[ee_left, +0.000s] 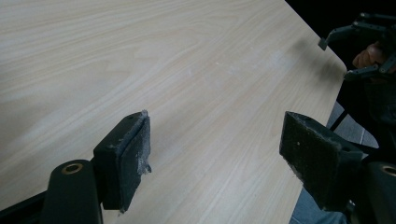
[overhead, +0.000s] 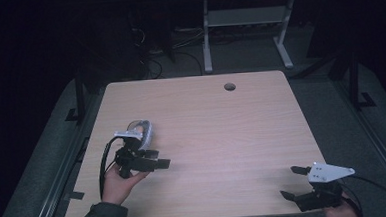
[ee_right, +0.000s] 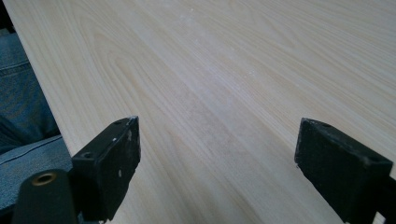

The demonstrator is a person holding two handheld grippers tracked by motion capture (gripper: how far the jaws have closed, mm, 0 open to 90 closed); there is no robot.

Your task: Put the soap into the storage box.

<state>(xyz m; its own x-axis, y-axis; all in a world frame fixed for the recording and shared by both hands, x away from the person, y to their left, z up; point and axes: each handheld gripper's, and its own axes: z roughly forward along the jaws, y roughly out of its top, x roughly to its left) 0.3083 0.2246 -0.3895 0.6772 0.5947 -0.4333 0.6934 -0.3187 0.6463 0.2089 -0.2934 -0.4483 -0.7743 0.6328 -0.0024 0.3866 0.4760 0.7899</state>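
Hovering over the desk [overhead: 222,122] near its left edge, the left gripper [overhead: 156,158] is pointing toward the right edge with its jaws standing apart and nothing between them. Just behind it, a small clear thing [overhead: 143,129] is lying on the desk; what it is I cannot tell. At the near right corner, the right gripper [overhead: 291,182] is pointing toward the left edge, its jaws gaping wide over bare wood, well apart from the left one.
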